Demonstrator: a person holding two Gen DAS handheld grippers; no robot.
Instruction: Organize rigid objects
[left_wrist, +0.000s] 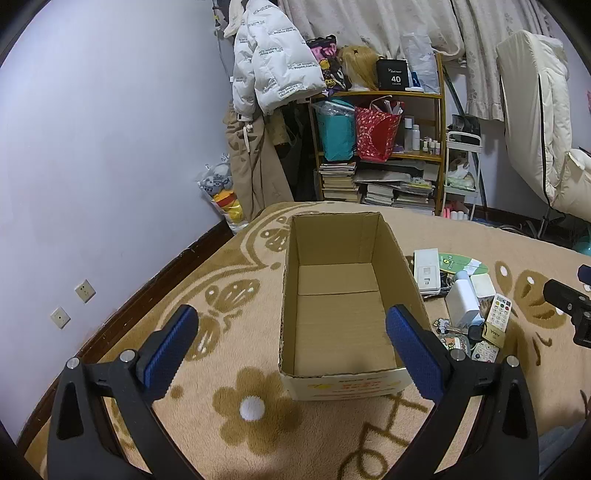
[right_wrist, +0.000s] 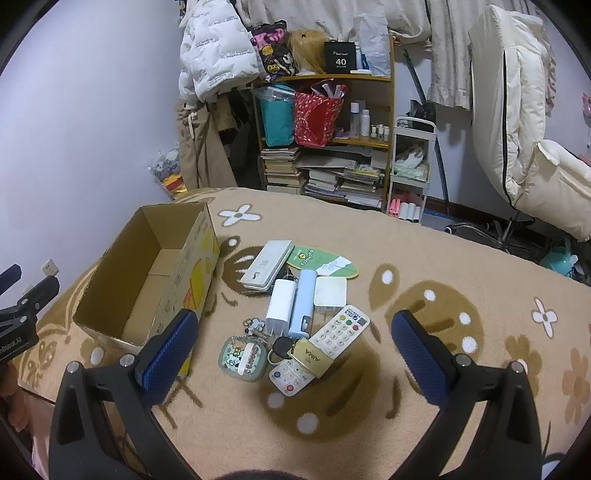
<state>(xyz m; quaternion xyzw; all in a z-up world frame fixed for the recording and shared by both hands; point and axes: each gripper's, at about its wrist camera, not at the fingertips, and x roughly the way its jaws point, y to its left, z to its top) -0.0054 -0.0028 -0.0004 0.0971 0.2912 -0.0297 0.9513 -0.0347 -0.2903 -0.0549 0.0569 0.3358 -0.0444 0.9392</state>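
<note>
Hovering above blanket (right_wrist: 424, 251): both tongs spread wide, nothing held. Left gripper (left_wrist: 291, 332) aimed into cardboard box (left_wrist: 291, 280), box bare inside, open top up, ready to receive. Right gripper (right_wrist: 295, 343) faces clutter pile just right of box: white remote (right_wrist: 340, 330), blue cylinder (right_wrist: 303, 302), white charger (right_wrist: 280, 304), keys (right_wrist: 282, 347). Pile grouped close, likely for short transfers.

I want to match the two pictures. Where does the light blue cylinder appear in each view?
Left wrist view: the light blue cylinder is at the right, mostly hidden behind the white charger.
Right wrist view: near the middle, lying between the white charger and a white square box.
Shared landmark: the open cardboard box, left of the pile.
</note>
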